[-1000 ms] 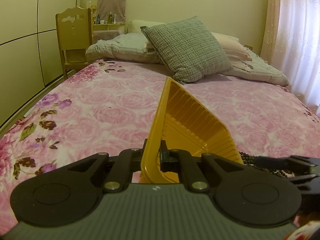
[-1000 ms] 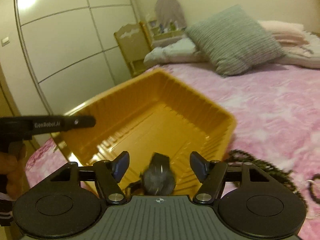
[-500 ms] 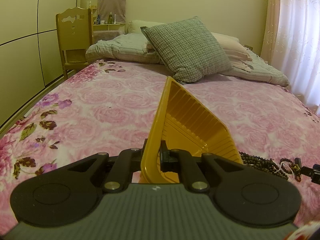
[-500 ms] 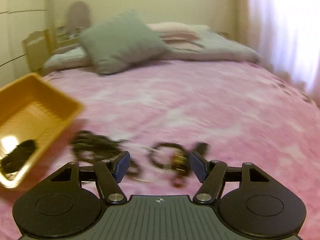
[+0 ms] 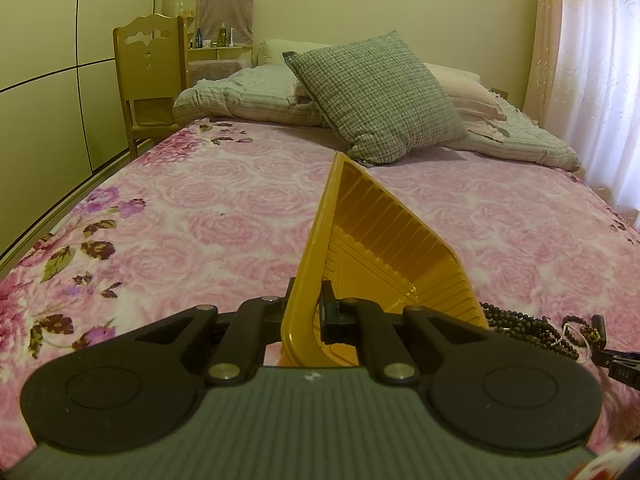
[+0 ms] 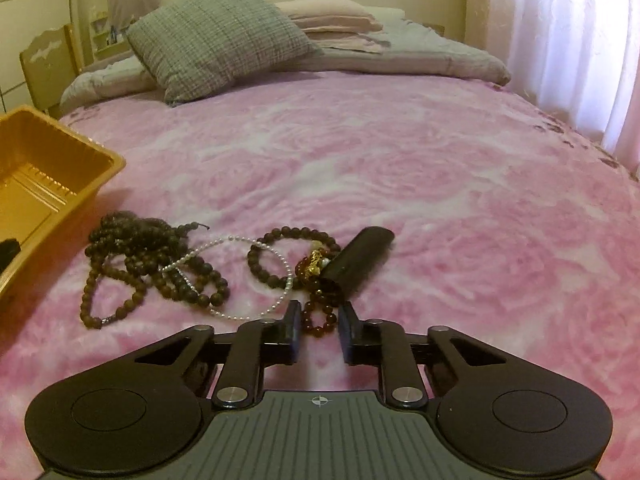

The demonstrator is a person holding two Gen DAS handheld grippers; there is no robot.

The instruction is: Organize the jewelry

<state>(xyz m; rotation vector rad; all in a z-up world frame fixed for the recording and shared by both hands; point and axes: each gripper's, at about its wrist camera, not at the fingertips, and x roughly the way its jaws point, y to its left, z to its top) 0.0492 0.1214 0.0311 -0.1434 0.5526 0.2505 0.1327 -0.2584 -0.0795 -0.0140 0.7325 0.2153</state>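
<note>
Left wrist view: left gripper (image 5: 306, 312) is clamped on the near wall of the yellow tray (image 5: 384, 248), tilted on the pink bedspread (image 5: 200, 216). Right wrist view: right gripper (image 6: 319, 322), jaws just narrowed, brackets the dark red bead bracelet (image 6: 320, 314); whether the pads press it I cannot tell; tray far left

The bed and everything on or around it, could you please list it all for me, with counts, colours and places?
Tray: one, yellow, left, on the bedspread.
Dark bead strands: tangled heap, count unclear, beside the tray.
Pearl strand: one, white, across the beads.
Red bead bracelet: one, between the right jaws.
Black case: one, right of the beads.
Checked pillow: one, grey, at the head.
Chair: one, wooden, left of the bed.
Left gripper: shut on tray.
Right gripper: jaws just closing, pads apart.
</note>
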